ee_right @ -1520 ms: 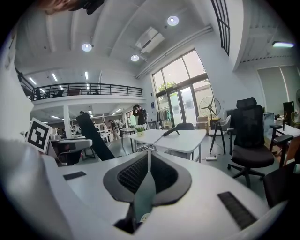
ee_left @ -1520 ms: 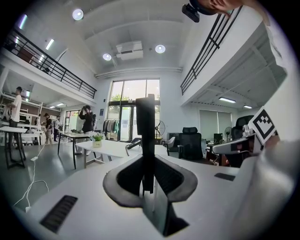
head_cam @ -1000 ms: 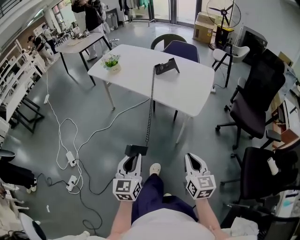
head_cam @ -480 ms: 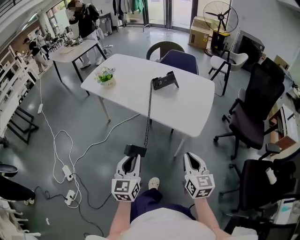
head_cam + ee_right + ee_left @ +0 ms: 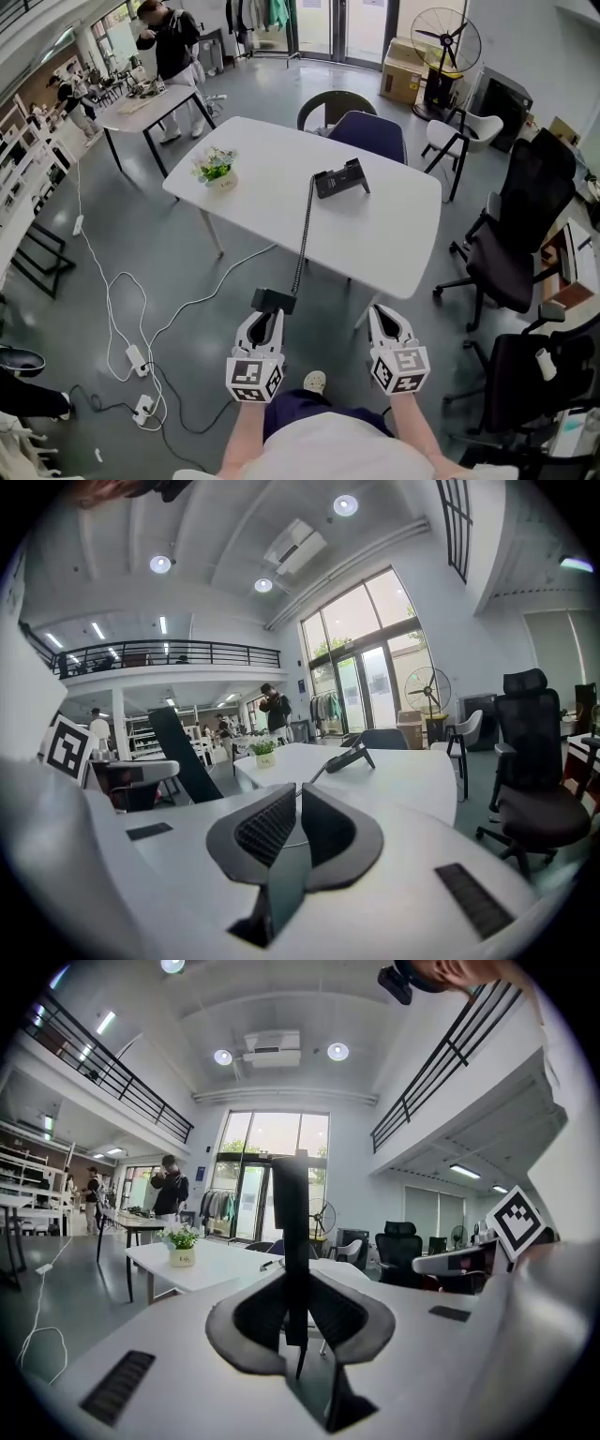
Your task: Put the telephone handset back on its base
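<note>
Our left gripper (image 5: 267, 319) had its fingers clamped on the handset (image 5: 273, 301), whose coiled cord (image 5: 305, 234) ran to the base (image 5: 339, 178) on the counter (image 5: 394, 234). Our right gripper (image 5: 383, 317) held nothing, fingers together.

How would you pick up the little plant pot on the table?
Probably by the white pot itself, low down, jaws across its sides, coming in level from the near edge of the table: it stands upright and leaves cover its top.
</note>
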### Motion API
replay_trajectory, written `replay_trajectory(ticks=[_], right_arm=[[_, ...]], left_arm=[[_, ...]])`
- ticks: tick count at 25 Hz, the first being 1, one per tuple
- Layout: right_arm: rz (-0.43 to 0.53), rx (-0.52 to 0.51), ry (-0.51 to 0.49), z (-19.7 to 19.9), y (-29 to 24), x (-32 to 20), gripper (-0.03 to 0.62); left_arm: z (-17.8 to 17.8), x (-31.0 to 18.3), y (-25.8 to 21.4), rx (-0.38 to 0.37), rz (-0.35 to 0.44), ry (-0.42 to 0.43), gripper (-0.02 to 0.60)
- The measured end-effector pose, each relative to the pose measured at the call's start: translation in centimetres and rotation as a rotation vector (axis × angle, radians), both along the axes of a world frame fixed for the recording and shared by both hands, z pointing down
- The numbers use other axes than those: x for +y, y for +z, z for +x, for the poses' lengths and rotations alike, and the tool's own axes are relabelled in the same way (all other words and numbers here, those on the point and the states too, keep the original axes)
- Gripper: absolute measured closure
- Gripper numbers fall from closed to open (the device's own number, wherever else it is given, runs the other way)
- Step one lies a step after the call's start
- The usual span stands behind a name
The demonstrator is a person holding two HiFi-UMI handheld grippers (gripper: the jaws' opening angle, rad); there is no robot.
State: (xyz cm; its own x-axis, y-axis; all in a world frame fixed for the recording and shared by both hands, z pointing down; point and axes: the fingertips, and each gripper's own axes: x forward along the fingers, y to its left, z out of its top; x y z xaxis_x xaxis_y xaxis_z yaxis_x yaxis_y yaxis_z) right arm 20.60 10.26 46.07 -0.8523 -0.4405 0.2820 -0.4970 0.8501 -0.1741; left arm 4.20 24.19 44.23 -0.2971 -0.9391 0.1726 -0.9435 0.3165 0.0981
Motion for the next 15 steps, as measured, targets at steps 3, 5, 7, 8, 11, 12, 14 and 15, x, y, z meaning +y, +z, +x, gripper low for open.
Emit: replay_trajectory(ticks=[3,5,7,8,11,12,14,15], right_arm=[[0.002,0.003,0.009,-1.4,0.1,-0.4,0.551],[0.001,0.004,0.026,-2.1,0.4,-0.7,0.551],[-0.003,0.007,0.04,-2.7,0.8,-0.9,0.551],[-0.007,0.008,0.043,-3.0,1.0,-0.9,0.551],[-0.018,0.017,0.043,-3.7,1.5,-0.4,0.551],[-0.021,0.023,0.043,-3.8,1.7,-0.2,0.551],[-0.029,0.034,0.046,-3.9,2.1,0.2,0.551],[-0.031,0.039,0.047,-3.9,2.1,0.3,0.551]], left_arm=[[-1.4,-0.5,0.1,0.005,0.005,0.007,0.505],[-2.3,-0.7,0.4,0.008,0.004,0.014,0.505],[-3.0,-0.9,0.7,0.01,0.001,0.023,0.505],[-3.2,-0.9,0.8,0.01,-0.001,0.027,0.505],[-4.0,-0.7,1.3,0.019,-0.005,0.028,0.505],[-4.2,-0.6,1.5,0.024,-0.007,0.027,0.505],[-4.5,-0.3,1.8,0.031,-0.014,0.028,0.505],[-4.5,-0.2,1.9,0.034,-0.017,0.03,0.505]])
